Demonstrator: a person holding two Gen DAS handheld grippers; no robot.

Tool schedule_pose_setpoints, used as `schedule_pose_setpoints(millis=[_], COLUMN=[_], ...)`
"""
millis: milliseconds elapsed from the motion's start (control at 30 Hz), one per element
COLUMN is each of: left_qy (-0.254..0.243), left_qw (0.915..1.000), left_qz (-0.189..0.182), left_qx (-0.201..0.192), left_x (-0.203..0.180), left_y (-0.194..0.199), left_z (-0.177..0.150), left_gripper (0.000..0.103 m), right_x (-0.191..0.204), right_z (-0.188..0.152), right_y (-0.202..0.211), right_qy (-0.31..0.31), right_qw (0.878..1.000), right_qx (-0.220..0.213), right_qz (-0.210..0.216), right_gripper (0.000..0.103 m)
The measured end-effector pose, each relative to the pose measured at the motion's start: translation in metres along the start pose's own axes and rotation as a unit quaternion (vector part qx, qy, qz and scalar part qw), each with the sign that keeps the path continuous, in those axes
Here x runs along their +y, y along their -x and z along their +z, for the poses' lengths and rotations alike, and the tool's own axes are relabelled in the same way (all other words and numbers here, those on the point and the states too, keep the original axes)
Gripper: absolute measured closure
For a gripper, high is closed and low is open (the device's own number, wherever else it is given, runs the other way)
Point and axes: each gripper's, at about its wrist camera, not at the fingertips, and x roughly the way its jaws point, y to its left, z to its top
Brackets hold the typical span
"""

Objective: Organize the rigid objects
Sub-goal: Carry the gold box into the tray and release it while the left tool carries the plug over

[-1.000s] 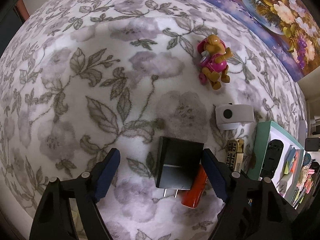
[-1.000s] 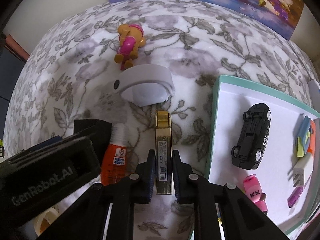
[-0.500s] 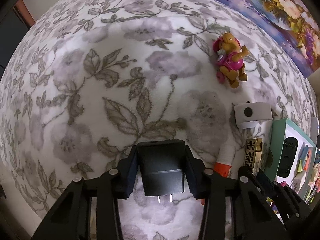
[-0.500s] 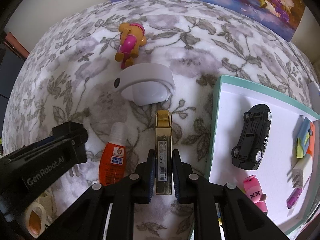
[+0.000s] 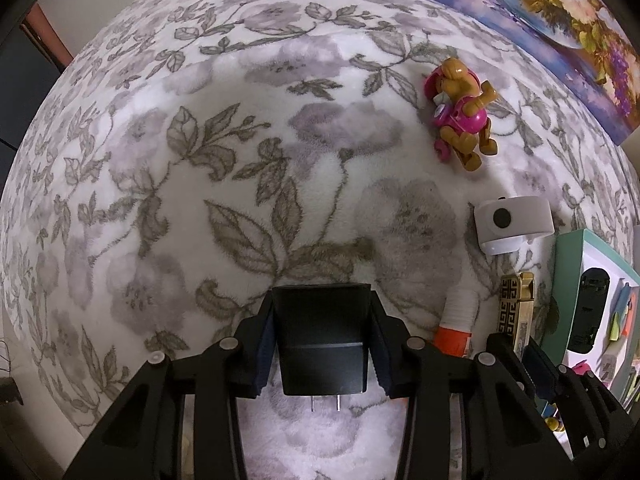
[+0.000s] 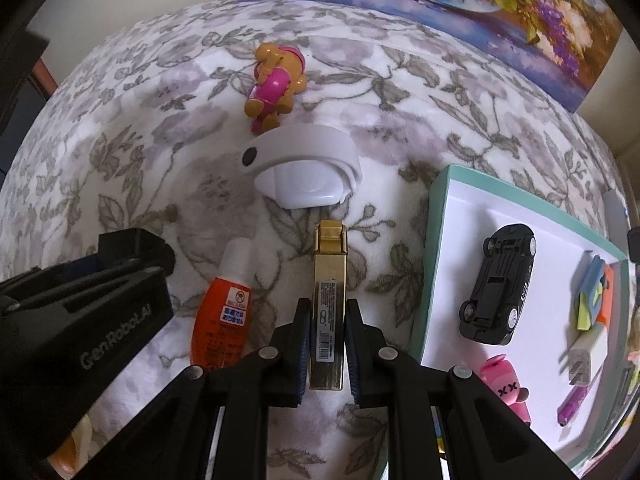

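Observation:
In the left wrist view my left gripper (image 5: 322,344) is shut on a black plug adapter (image 5: 322,336), its two prongs pointing toward the camera, just above the floral blanket (image 5: 200,160). The right wrist view has my right gripper (image 6: 326,340) shut on a slim gold lighter (image 6: 328,292) that lies lengthwise between the pads. Beside it on the left lies an orange bottle with a white cap (image 6: 224,312). The left gripper's black body (image 6: 80,320) fills the lower left of that view. A white tray with a teal rim (image 6: 436,240) sits to the right.
The tray holds a black toy car (image 6: 498,286), a pink pig figure (image 6: 506,386), a white plug (image 6: 584,356) and coloured pieces. A white curved device (image 6: 308,164) and a pink-and-tan toy dog (image 6: 276,84) lie beyond the lighter. A flower painting (image 6: 440,12) leans at the back.
The left gripper's jaws went from wide apart around the black adapter to shut on it. The right gripper stayed shut on the gold lighter and shifted only slightly.

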Motion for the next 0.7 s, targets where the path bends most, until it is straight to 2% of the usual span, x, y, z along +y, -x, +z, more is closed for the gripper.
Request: schedule_pose_setpoints(millis=[367,567,700], left_qy=[0.008,0.016,0.015], left_qw=[0.9999,0.9987,0.9962], left_qz=[-0.015,-0.025,-0.032], left_qx=[-0.002,-0.042,-0.080], left_x=[0.008,0.015,0.017], left_y=[0.007,0.038,0.068], left_z=[0.001,0.007,0.012], left_gripper=[0.060,0.060,0.060], right_x=[0.013,0.012,0.007], right_z=[-0.006,-0.006,-0.001], right_y=[0.004,0.010,0.030], right_qy=[0.014,-0.002,-0.016], right_qw=[1.000,1.000,0.999], right_qx=[-0.003,0.004,-0.018], right_qz=[-0.011,0.015,0.038], right_gripper=[0.086,0.086,0.086])
